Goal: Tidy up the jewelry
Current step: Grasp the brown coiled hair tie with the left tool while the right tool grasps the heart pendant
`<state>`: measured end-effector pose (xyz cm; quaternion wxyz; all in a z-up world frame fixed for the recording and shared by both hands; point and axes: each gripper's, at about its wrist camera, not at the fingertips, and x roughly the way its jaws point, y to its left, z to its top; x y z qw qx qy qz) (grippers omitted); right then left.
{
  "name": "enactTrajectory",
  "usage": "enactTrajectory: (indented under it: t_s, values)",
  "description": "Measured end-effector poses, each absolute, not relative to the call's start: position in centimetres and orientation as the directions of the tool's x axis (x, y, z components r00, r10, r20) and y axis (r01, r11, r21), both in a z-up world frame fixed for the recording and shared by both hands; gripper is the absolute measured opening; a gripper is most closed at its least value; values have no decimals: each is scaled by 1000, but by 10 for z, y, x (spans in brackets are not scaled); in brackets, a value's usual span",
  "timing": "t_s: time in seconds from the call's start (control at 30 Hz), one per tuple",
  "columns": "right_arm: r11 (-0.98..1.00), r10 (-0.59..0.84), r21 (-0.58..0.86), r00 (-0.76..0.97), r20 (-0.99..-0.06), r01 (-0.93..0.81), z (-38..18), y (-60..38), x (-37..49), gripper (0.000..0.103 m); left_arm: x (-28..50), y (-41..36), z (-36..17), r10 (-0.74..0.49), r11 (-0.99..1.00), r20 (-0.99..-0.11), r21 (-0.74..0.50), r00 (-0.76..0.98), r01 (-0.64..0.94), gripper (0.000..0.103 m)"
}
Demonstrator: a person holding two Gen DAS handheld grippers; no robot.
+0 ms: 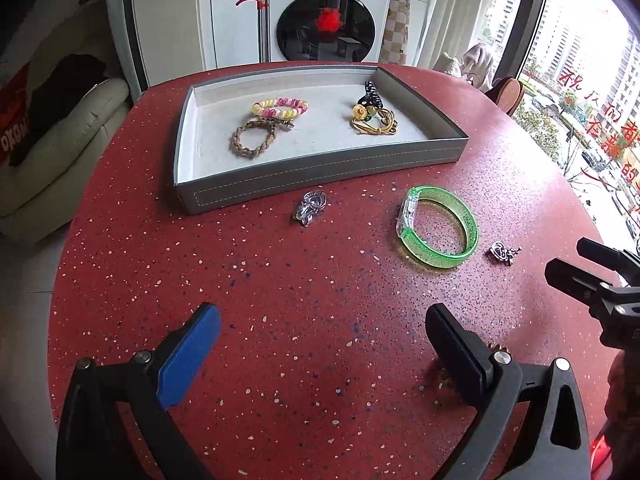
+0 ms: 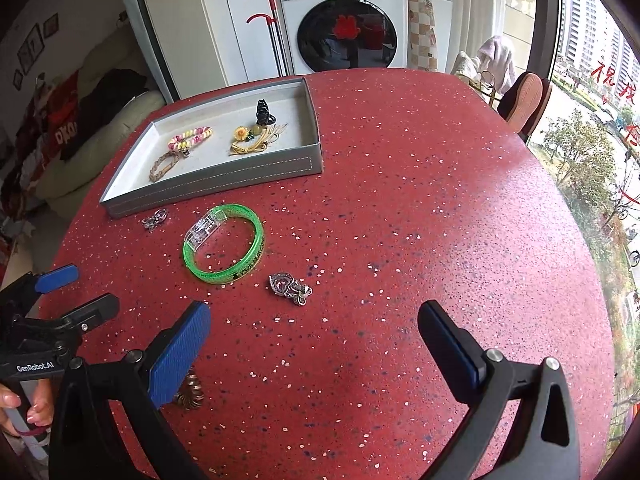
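Left wrist view: left gripper (image 1: 320, 344) spread wide, empty, over table (image 1: 280, 280) near edge; green bangle (image 1: 438, 226) lay just off tray (image 1: 320, 176) front wall. Right wrist view: right gripper (image 2: 316, 336) likewise wide, empty. Bangle judged light, stiff, slick; best pinched across its band.

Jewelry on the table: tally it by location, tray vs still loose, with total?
In the grey tray: 4 (pink-yellow coil bracelet, braided bracelet, black clip, yellow flower piece)
Loose on the red table: 4 (green bangle, silver charm, silver heart charm, brown coil tie)
Total: 8
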<state>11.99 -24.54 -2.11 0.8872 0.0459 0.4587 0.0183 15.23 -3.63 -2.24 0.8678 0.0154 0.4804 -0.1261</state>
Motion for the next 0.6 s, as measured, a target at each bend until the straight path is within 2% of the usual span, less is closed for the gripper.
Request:
enactTrajectory:
  t_s: [0.2,0.4,0.5,0.6]
  values:
    - [997,70,73,570,-819,-17,-31,-239,125,98,150,-49,-22,-248,954,-840,-124,483,273,103]
    - [997,74,55,550,-832,-50,-40,-239,136,89,128,-65,-23,-306,926,-833,-148,461,348,103]
    - [996,87,57,538,-839,-72,-45,-237,141,80,118,-73,-23,-313,917,-826,-135,469,374,103]
    - [994,95,51,533,-841,-96,-48,-233,144,77,111,-82,-23,-315,908,-822,-117,473,401,103]
